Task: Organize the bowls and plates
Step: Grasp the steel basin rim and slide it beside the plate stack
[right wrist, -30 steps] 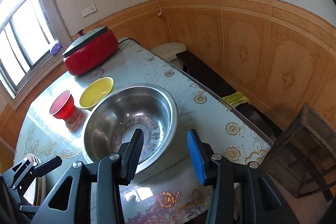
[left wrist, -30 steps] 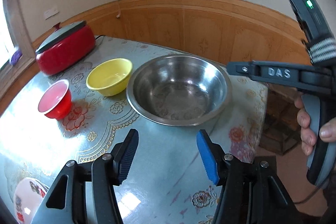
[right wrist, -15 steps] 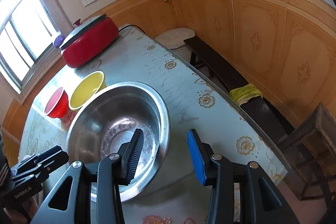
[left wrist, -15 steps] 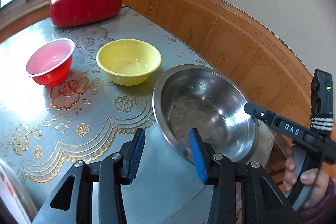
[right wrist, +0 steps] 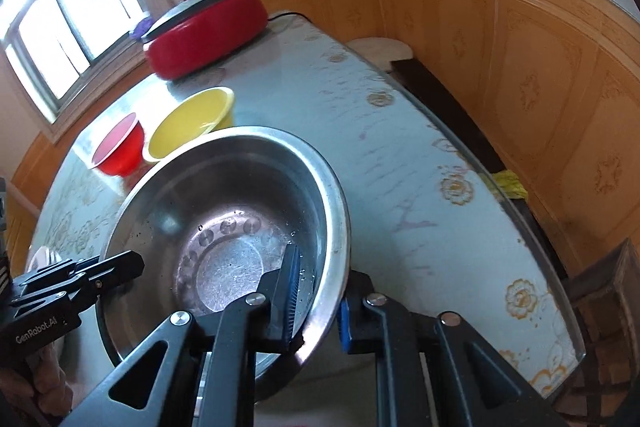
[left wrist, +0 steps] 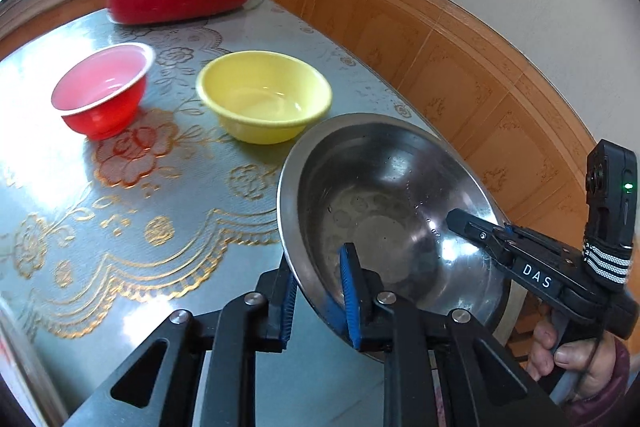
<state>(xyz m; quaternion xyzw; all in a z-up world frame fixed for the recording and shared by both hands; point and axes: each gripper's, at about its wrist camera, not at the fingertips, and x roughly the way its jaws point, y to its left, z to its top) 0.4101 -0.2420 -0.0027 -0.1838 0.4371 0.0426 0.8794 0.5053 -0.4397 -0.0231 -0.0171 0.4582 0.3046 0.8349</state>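
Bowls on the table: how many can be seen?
3. The steel bowl is nearest, at the table edge; the yellow bowl is just beyond it; the red bowl is left of the yellow one. None looks hidden.

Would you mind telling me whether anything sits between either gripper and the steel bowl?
Nothing visible does. The left gripper and the right gripper have just been closing, and each now pinches the rim of the steel bowl between its pads, on opposite sides. The yellow bowl and red bowl stand clear beyond.
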